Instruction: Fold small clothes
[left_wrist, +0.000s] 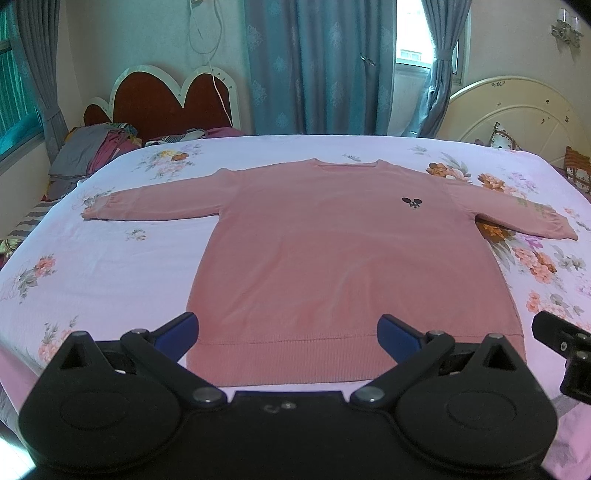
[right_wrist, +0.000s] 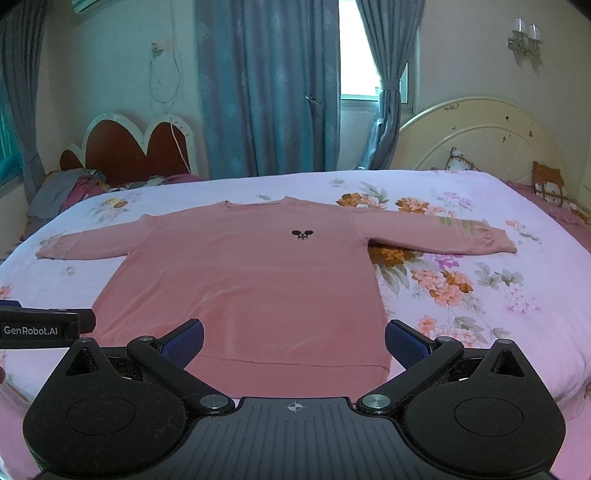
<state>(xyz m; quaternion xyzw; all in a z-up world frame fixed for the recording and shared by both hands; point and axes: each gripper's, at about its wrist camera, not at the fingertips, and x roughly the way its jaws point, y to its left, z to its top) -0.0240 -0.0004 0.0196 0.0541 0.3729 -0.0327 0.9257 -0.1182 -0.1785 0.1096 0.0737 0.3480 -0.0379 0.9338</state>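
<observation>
A pink long-sleeved sweater (left_wrist: 325, 251) lies flat and face up on the bed, both sleeves spread out, a small black logo on its chest; it also shows in the right wrist view (right_wrist: 251, 280). My left gripper (left_wrist: 288, 328) is open and empty, hovering over the sweater's near hem, fingers apart above the hem's two ends. My right gripper (right_wrist: 293, 339) is open and empty, also above the near hem, toward its right corner. The right gripper shows at the right edge of the left wrist view (left_wrist: 565, 347); the left gripper shows at the left edge of the right wrist view (right_wrist: 44, 326).
The bed has a pale pink floral sheet (left_wrist: 110, 280). A pile of clothes (left_wrist: 88, 151) lies at the far left by a red headboard (left_wrist: 166, 99). A cream headboard (right_wrist: 472, 136) with cushions (right_wrist: 550, 181) stands at the far right. Blue curtains (left_wrist: 314, 66) hang behind.
</observation>
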